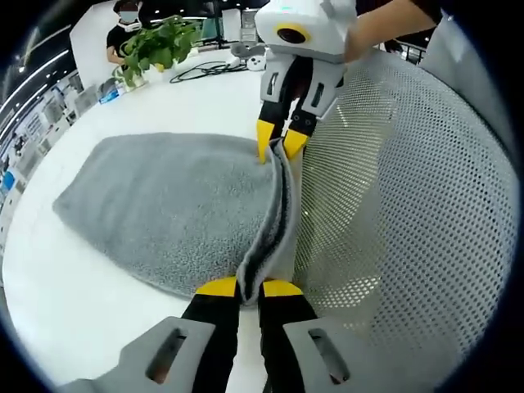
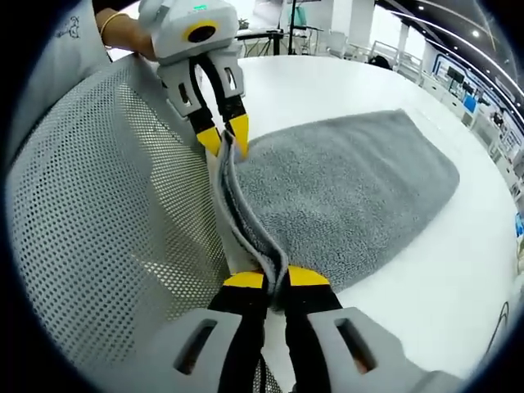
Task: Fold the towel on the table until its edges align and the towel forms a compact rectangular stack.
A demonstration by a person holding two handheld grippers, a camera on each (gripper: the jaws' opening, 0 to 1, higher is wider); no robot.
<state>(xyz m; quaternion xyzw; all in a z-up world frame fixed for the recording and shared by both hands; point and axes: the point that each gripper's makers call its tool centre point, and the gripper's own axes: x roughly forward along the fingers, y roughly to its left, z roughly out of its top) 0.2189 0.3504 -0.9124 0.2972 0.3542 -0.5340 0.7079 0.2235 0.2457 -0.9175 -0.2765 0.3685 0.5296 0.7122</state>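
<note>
A grey towel [image 1: 172, 209] [image 2: 344, 176] lies spread on the white table [image 1: 74, 295] [image 2: 458, 270], with its near edge doubled up in layers. My left gripper [image 1: 250, 288] is shut on one end of that layered edge. It also shows at the top of the right gripper view [image 2: 223, 137]. My right gripper [image 2: 275, 278] is shut on the other end of the same edge, and comes in from the top of the left gripper view [image 1: 278, 146]. The held edge runs taut between the two grippers, slightly raised off the table.
A grey mesh chair back [image 1: 409, 213] [image 2: 98, 205] stands right against the held edge of the towel. At the table's far side are a potted plant [image 1: 160, 45], cables [image 1: 213, 70] and a person [image 1: 127, 24]. A hand [image 2: 123, 29] holds the left gripper.
</note>
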